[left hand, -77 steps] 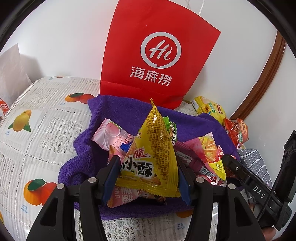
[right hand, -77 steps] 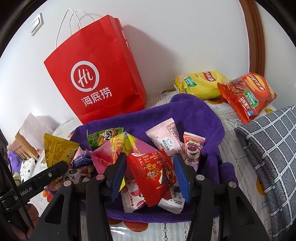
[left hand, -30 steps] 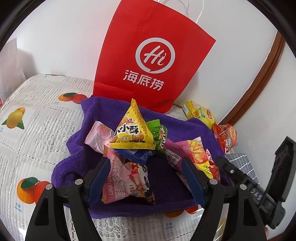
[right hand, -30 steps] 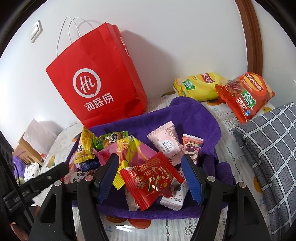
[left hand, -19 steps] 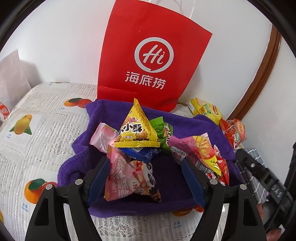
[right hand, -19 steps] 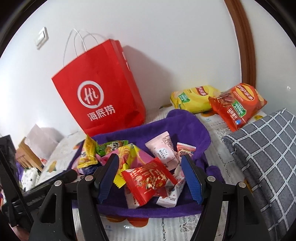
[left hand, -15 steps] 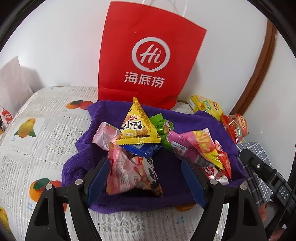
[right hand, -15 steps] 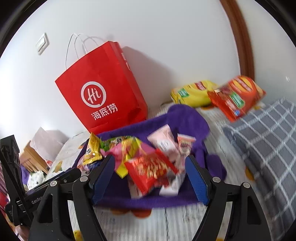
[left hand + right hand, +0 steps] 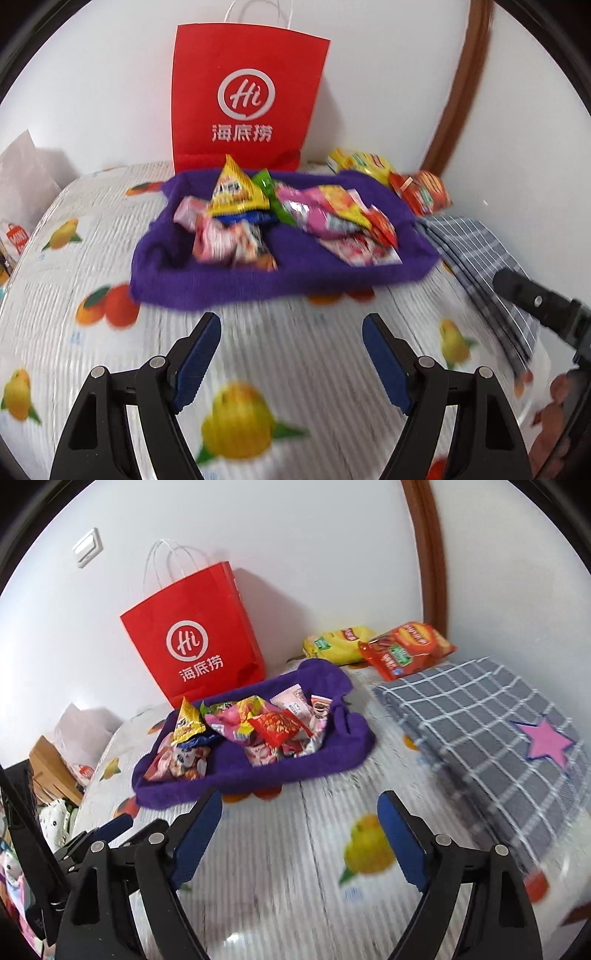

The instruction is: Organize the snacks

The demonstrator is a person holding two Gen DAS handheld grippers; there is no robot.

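A purple towel (image 9: 229,284) (image 9: 258,775) lies on the fruit-print tablecloth with several snack packets on it: a yellow triangular packet (image 9: 236,192) (image 9: 188,722), a pink packet (image 9: 314,210), a red packet (image 9: 277,727) and others. My left gripper (image 9: 291,332) is open and empty, well back from the towel's near edge. My right gripper (image 9: 301,808) is open and empty, also back from the towel. The right gripper's body (image 9: 539,302) shows at the right of the left wrist view.
A red paper bag (image 9: 247,99) (image 9: 195,646) stands against the wall behind the towel. A yellow chip bag (image 9: 336,644) and a red chip bag (image 9: 406,646) lie at the back right. A grey checked cloth (image 9: 480,731) with a pink star lies on the right.
Both grippers let go of their packets, the yellow triangle and the red one, onto the towel. Both have since pulled back and up, away from the towel, and stay open.
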